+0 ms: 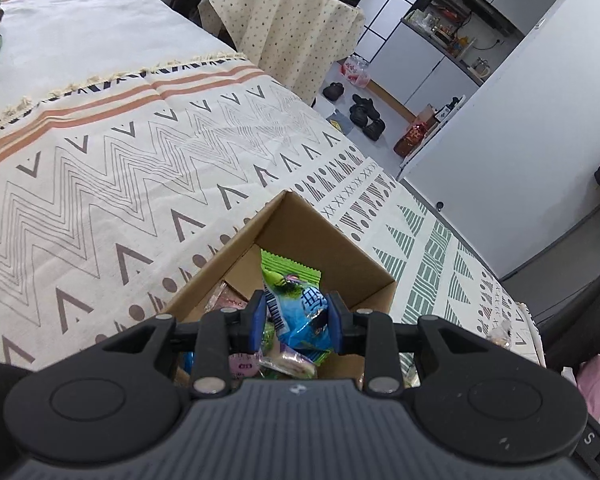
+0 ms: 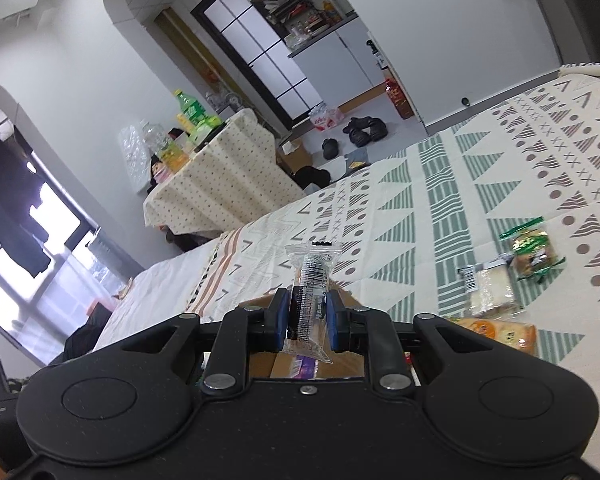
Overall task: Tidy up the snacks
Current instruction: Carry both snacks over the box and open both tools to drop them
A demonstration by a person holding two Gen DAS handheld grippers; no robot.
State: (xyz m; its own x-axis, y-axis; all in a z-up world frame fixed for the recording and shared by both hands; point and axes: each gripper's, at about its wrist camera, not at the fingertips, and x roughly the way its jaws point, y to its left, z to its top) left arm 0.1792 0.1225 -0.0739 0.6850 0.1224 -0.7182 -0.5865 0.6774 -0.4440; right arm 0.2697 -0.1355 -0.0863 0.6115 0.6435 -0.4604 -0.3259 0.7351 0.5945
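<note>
Two claws each pinch a snack: the left claw (image 1: 297, 318) grips a blue-green packet (image 1: 296, 306) over the open cardboard box (image 1: 340, 252) of snacks. The right claw (image 2: 308, 320) clamps a clear wrapped bar (image 2: 311, 284) upright, beside loose packets (image 2: 534, 250) on the patterned bedspread (image 2: 440, 200).

The box's (image 1: 332, 248) near part and the snacks (image 1: 288, 360) inside are being hidden by the left gripper (image 1: 298, 320); wrapper print is being blurred.
</note>
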